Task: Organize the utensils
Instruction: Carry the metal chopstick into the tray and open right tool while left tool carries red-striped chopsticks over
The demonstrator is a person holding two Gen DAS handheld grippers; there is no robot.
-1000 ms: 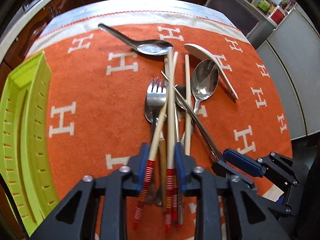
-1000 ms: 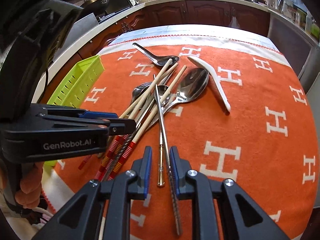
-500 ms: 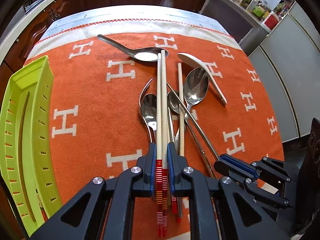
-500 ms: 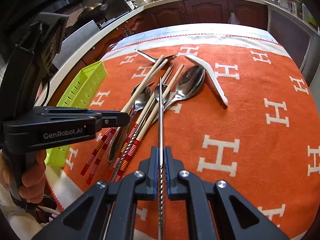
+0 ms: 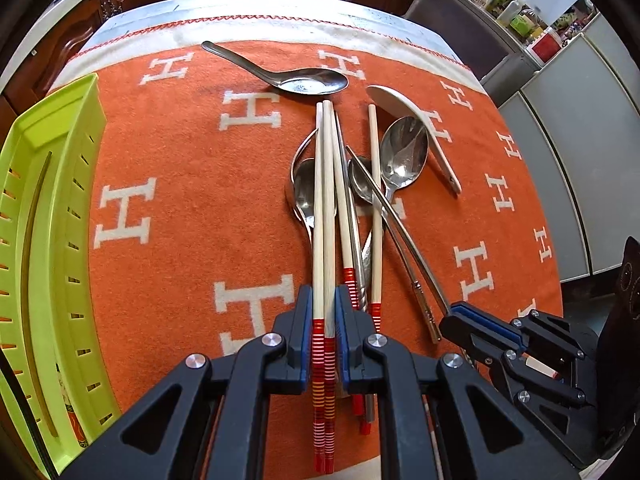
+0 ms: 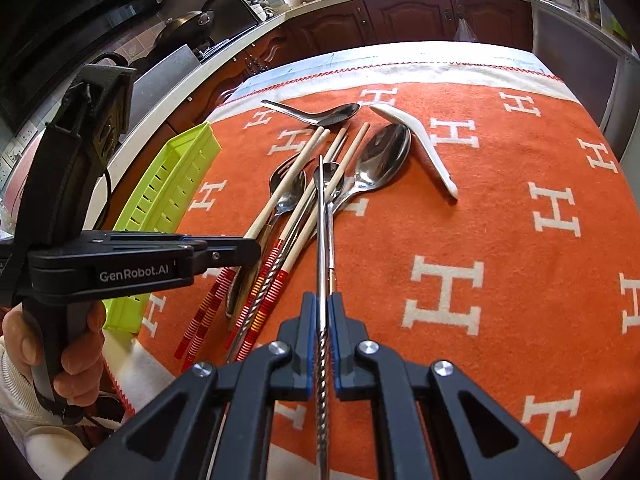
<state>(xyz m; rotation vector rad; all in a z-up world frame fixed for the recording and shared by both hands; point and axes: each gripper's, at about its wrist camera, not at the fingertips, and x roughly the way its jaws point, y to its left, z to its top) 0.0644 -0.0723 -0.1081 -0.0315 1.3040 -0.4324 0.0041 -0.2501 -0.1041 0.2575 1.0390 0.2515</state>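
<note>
Gripping a pair of wooden chopsticks [image 5: 323, 216] by their red-banded ends, the left gripper [image 5: 323, 312] has its jaws clenched on both sticks, which point away over the pile. The right gripper [image 6: 323, 312] is clamped on one metal chopstick [image 6: 321, 220] at its twisted handle, the tip reaching out above the spoons.

The sorting looks barely begun. The green tray [image 5: 48, 208] sits at the left edge of the orange cloth [image 5: 180, 184], well apart from the pile; it seems to hold a long dark stick in one slot, though I cannot tell what else. Everything else lies on the cloth: two more wooden chopsticks [image 5: 374, 208], a second metal chopstick [image 6: 260, 296], a fork [image 5: 299, 160] under a small spoon [image 5: 306, 190], a big spoon [image 5: 404, 156], a small spoon with a slim handle [image 5: 362, 182], a metal soup spoon [image 5: 312, 80] at the far side and a white ceramic spoon [image 5: 416, 120] beside the big one.

What remains, by my reckoning, is nearly all of it: carrying both held loads to the tray, then the spoons and fork.
</note>
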